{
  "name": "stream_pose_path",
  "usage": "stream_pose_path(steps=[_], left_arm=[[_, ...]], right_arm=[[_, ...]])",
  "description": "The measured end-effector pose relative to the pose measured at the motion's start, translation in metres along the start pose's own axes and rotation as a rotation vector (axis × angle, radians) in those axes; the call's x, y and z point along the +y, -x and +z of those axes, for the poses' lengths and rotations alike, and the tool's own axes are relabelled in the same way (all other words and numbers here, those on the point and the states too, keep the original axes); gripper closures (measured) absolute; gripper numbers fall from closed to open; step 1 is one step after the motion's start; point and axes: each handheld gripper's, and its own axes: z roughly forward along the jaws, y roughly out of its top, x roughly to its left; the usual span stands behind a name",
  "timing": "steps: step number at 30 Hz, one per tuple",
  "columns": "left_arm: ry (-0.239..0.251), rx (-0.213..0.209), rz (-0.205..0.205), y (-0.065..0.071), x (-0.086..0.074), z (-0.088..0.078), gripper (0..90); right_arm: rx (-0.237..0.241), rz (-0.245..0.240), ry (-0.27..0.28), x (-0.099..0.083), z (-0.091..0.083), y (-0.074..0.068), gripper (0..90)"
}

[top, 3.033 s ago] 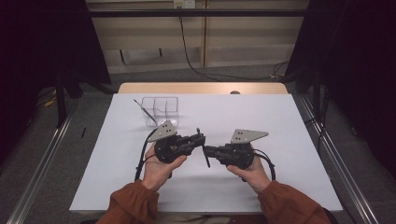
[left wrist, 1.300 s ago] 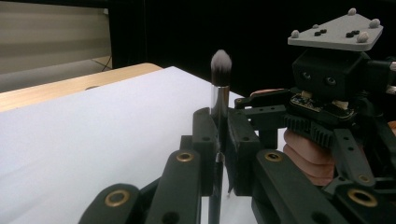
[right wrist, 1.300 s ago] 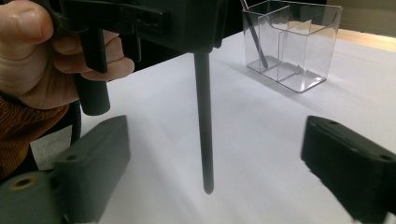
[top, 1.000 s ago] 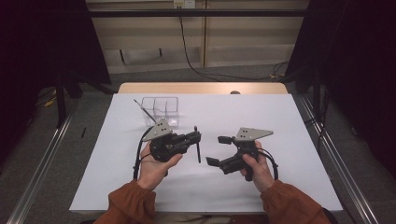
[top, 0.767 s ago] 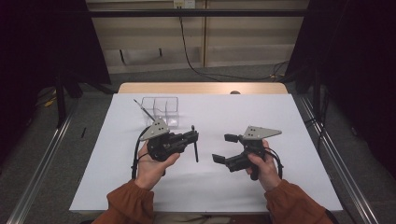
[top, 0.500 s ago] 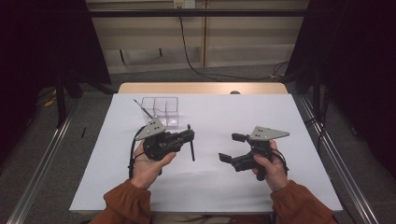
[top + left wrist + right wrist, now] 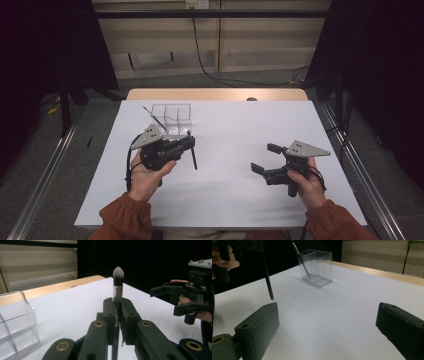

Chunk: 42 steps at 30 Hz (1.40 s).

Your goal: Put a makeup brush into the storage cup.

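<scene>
A makeup brush with a black handle (image 7: 193, 157) and a grey tuft (image 7: 118, 273) stands upright between the jaws of my left gripper (image 7: 189, 143), which is shut on it at the silver ferrule (image 7: 117, 293). In the left gripper view the jaws (image 7: 117, 312) press on both sides of the brush. My right gripper (image 7: 264, 158) is at the right of the table, open, with nothing between its jaws (image 7: 327, 320). From the right gripper view the brush handle (image 7: 267, 277) hangs just above the sheet.
A clear plastic organiser box (image 7: 172, 119) stands at the back left of the white sheet (image 7: 225, 195), with a thin stick (image 7: 154, 118) leaning in it. The box (image 7: 317, 266) is also in the right gripper view. Metal rails run along both table sides.
The hands have drawn apart. My right gripper moved right, open and empty. My left gripper carried the brush left and slightly back toward the clear box.
</scene>
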Motion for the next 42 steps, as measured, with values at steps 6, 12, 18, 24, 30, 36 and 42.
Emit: stream_pose_path(steps=[6, 12, 18, 24, 30, 36, 42], left_arm=[[0.007, 0.031, -0.006, -0.008, 0.000, -0.009, 83.9], [0.009, 0.056, -0.005, -0.014, 0.002, -0.016, 83.9], [0.022, 0.077, -0.002, -0.021, 0.004, -0.024, 83.9], [0.029, 0.097, -0.007, -0.027, 0.004, -0.032, 83.9], [0.031, 0.116, -0.017, -0.033, 0.004, -0.037, 83.9], [0.036, 0.132, -0.018, -0.039, 0.007, -0.041, 83.9], [0.044, 0.155, -0.015, -0.046, 0.012, -0.047, 83.9]], right_arm=[[-0.044, 0.001, -0.004, -0.007, -0.016, 0.007, 1.7], [-0.105, -0.013, 0.024, -0.014, -0.030, 0.012, 1.7], [-0.134, -0.002, 0.019, -0.021, -0.040, 0.017, 0.1], [-0.189, -0.003, 0.049, -0.027, -0.048, 0.021, 0.0], [-0.212, 0.012, 0.068, -0.031, -0.051, 0.021, 0.1], [-0.192, 0.026, 0.069, -0.032, -0.053, 0.022, 0.1], [-0.168, 0.010, 0.069, -0.032, -0.053, 0.022, 0.9]])
